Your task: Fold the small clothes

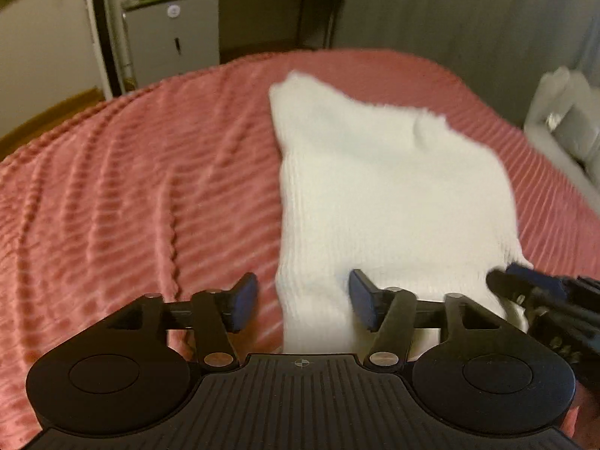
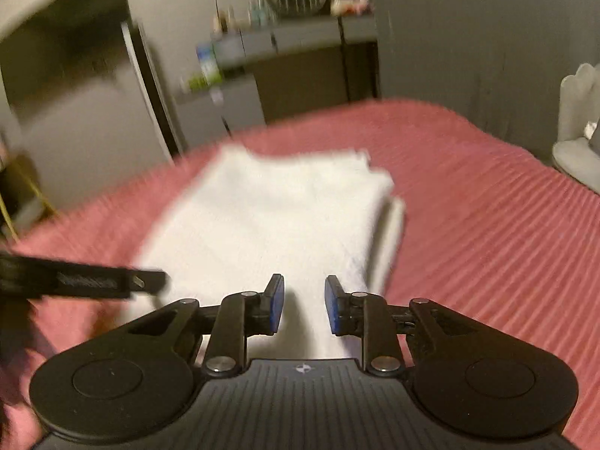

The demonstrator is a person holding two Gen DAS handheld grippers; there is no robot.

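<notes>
Bedroom setting: a bed (image 1: 112,195) covered with a pink ribbed blanket serves as the work surface. On it lies a white knitted garment (image 1: 375,187), spread roughly flat near the middle of the bed, with a second layer showing along its right edge in the right wrist view, which suggests one fold is already in place.

Left gripper (image 1: 303,302): jaws spread wide, straddling the garment's near left edge; the pads do not press on the cloth. Right gripper (image 2: 303,305): jaws stand narrowly apart over the garment's near edge, cloth showing in the gap; no pad contact can be confirmed, so it is judged not to be pinching. Both tools sit at the near hem, the likely place from which to lift that edge and carry it over for the next fold. Heavy blur limits detail.

Surroundings: a small grey fridge (image 1: 172,33) and a dark cabinet (image 1: 277,11) beyond the far edge of the bed, and a pale chair (image 2: 579,123) at far right. None obstructs the work. The only crowding is between the two grippers themselves, which sit close together.
</notes>
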